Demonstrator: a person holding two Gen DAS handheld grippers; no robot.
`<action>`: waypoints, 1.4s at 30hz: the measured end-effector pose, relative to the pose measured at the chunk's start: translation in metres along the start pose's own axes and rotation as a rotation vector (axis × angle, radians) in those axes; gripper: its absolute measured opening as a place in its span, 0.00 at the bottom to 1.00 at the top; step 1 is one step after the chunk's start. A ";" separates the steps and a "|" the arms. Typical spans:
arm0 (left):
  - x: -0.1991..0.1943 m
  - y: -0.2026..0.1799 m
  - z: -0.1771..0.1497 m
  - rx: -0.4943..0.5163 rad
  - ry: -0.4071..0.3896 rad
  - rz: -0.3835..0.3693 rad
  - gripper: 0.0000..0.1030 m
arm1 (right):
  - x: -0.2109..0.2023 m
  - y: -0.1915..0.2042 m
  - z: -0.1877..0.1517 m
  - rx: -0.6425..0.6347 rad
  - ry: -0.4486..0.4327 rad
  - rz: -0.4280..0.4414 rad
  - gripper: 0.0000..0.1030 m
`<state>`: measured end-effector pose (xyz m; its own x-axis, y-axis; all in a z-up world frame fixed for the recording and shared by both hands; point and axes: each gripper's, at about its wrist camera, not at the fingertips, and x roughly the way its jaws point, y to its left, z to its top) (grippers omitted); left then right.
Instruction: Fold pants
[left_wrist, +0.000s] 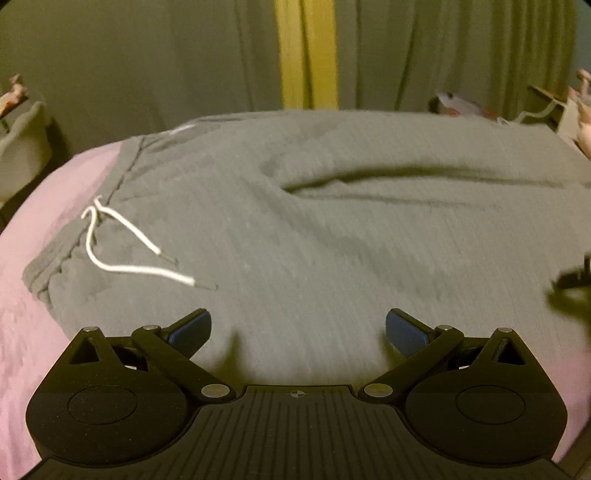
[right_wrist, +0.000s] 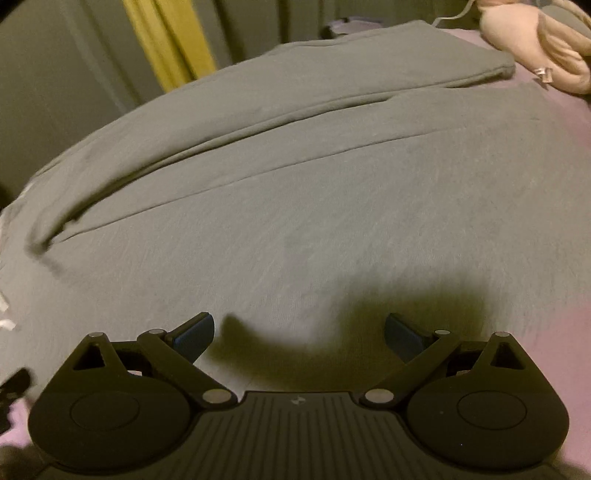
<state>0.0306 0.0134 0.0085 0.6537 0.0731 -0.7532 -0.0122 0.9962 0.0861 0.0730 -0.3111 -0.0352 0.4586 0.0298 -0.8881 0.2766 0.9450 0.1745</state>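
Observation:
Grey pants (left_wrist: 314, 221) lie flat on a pink bed sheet (left_wrist: 33, 295), waistband at the left with a white drawstring (left_wrist: 122, 243), legs running off to the right. My left gripper (left_wrist: 298, 332) is open and empty, just above the near edge of the pants by the waist. In the right wrist view the two pant legs (right_wrist: 295, 184) lie side by side, with the cuffs at the far right. My right gripper (right_wrist: 299, 334) is open and empty above the near leg. The right gripper also shows at the right edge of the left wrist view (left_wrist: 572, 280).
Grey-green curtains with a yellow strip (left_wrist: 306, 55) hang behind the bed. A pink stuffed object (right_wrist: 535, 48) lies at the far right by the cuffs. A pale bin (left_wrist: 22, 155) stands at the left. Clutter (left_wrist: 458, 103) sits at the back right.

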 end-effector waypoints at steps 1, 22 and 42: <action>0.004 0.003 0.007 -0.025 -0.005 0.003 1.00 | 0.004 -0.002 0.002 0.002 -0.002 -0.015 0.96; 0.112 0.093 0.050 -0.390 -0.141 0.379 1.00 | 0.110 -0.013 0.309 0.301 -0.139 -0.053 0.70; 0.126 0.098 0.032 -0.504 -0.161 0.313 1.00 | 0.133 -0.026 0.328 0.273 -0.279 -0.196 0.06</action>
<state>0.1357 0.1182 -0.0571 0.6670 0.3964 -0.6309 -0.5521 0.8315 -0.0613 0.4036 -0.4382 -0.0185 0.5754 -0.2663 -0.7733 0.5770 0.8023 0.1530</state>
